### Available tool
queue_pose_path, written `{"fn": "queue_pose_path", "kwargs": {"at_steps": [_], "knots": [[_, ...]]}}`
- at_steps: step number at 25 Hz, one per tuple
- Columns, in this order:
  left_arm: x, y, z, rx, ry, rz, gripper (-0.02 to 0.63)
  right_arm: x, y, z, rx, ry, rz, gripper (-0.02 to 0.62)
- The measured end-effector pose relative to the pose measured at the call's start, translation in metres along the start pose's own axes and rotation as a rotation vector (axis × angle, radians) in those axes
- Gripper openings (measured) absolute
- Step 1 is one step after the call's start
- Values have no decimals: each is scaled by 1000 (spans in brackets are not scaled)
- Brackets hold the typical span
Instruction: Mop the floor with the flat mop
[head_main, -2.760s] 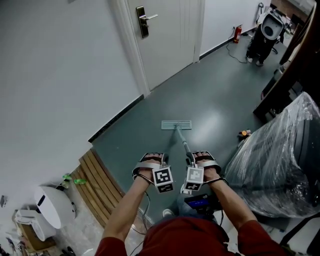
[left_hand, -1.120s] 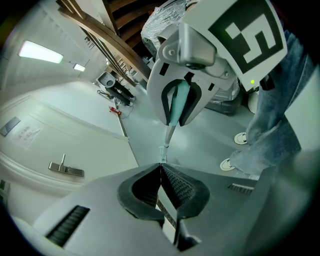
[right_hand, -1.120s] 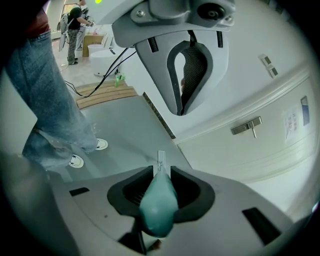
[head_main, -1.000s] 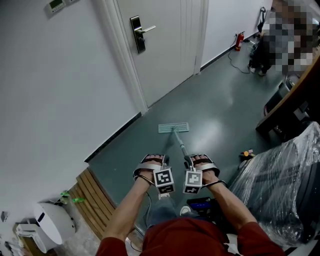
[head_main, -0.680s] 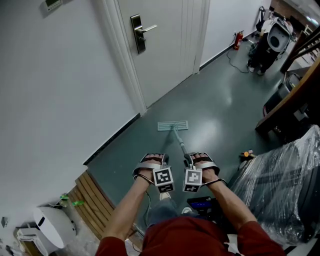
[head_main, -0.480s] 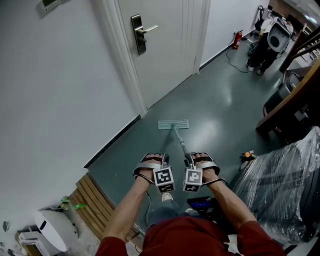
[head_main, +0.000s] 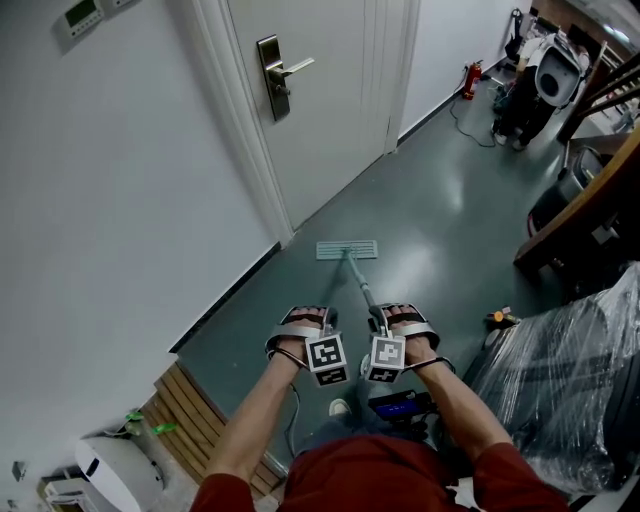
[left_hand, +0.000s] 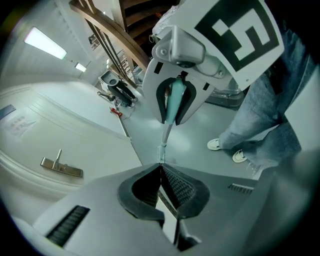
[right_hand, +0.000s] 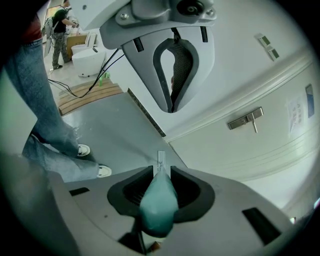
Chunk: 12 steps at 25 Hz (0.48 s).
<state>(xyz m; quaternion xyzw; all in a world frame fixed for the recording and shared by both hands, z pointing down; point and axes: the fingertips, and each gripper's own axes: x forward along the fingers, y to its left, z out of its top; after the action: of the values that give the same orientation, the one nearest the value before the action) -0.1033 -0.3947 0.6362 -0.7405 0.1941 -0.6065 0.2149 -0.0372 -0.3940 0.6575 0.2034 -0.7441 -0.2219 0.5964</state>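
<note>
- Step: mopping under way, I judge. The mop (head_main: 347, 249) is out ahead of me, its head flat on the floor (head_main: 430, 220), near the door (head_main: 330, 90) but not touching it.
- Right gripper (right_hand: 161, 172): clamped on the mop's teal grip (right_hand: 159, 205). The grip fills the gap between the jaws and the pole runs on to the head.
- Left gripper (left_hand: 161, 167): jaws pressed together with nothing between them that I can see. It sits just beside the right one and faces it, not on the pole.
- So the right alone carries the mop, as I read it.
- Next move, my guess: draw the head back or sweep it sideways across the bare floor.
- That calls for keeping the head flat, holding the clamp firm so the grip doesn't twist, and steering clear of the wall (head_main: 120, 200) on the left and the wrapped bulk (head_main: 560, 390) on the right.
- A second hold from the left on the pole would steady it. It would have to open first.
- Counts: 1 mop, 2 grippers, 1 door, 1 wrapped bulk, 1 extinguisher (head_main: 470, 78), 1 stack of slats (head_main: 185, 405), 2 shoes (left_hand: 216, 144).
</note>
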Motion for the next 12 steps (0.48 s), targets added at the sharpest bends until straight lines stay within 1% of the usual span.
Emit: {"fn": "queue_pose_path", "kwargs": {"at_steps": [5, 12], "knots": [[28, 35, 8, 1, -4, 0, 17, 18, -42, -10, 4, -21, 1, 118], [61, 74, 15, 6, 12, -10, 17, 44, -83, -27, -11, -31, 2, 118]]}}
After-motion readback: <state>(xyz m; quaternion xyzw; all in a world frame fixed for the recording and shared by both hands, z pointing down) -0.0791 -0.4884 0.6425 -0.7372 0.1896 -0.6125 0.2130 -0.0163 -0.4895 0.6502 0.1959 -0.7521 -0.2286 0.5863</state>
